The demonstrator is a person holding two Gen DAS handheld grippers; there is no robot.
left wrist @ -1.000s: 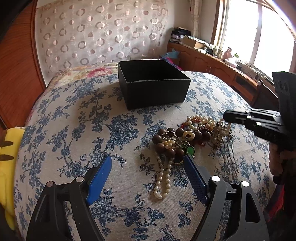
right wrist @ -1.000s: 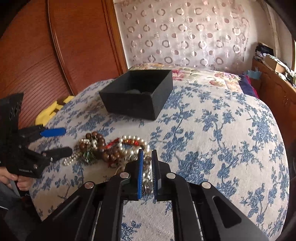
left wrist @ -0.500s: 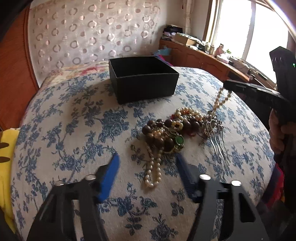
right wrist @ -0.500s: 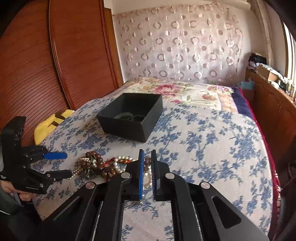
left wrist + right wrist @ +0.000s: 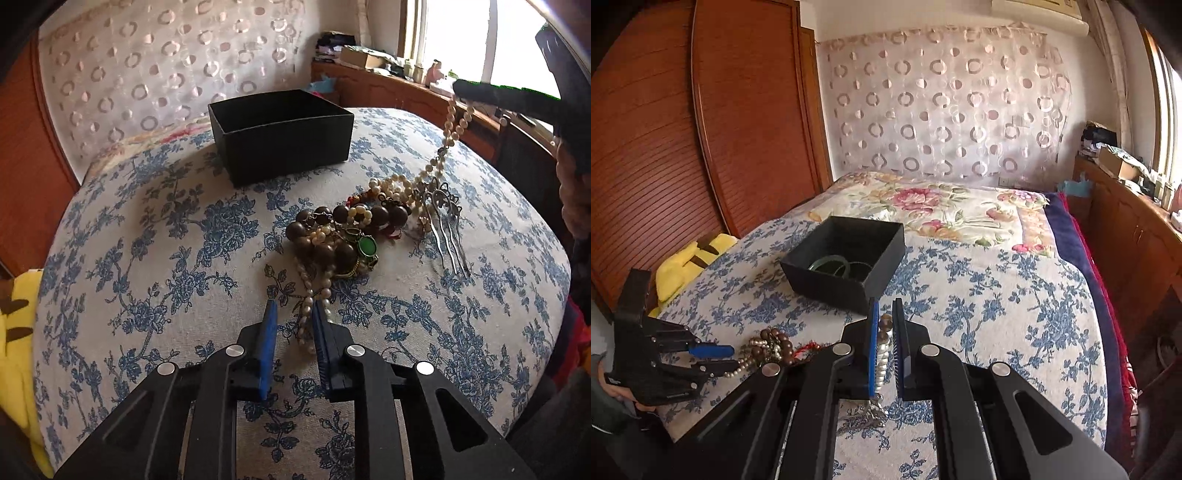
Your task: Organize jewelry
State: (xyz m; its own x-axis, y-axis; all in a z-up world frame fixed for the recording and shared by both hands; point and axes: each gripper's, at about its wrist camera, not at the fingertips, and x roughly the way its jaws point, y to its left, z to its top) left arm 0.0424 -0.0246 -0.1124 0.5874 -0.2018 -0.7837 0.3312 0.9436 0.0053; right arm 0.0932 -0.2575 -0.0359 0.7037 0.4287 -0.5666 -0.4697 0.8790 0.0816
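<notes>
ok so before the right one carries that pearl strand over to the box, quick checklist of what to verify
1. Right gripper shut on the pearl strand: ok.
2. Strand free of the jewelry pile: not ok, its lower end still runs into the pile beside the metal hair comb.
3. Left gripper pinning the other pearl necklace: cannot tell, fingers nearly closed around it.
4. Black box open with room: ok, only bangles inside.
5. Path to the box unobstructed: ok.
</notes>
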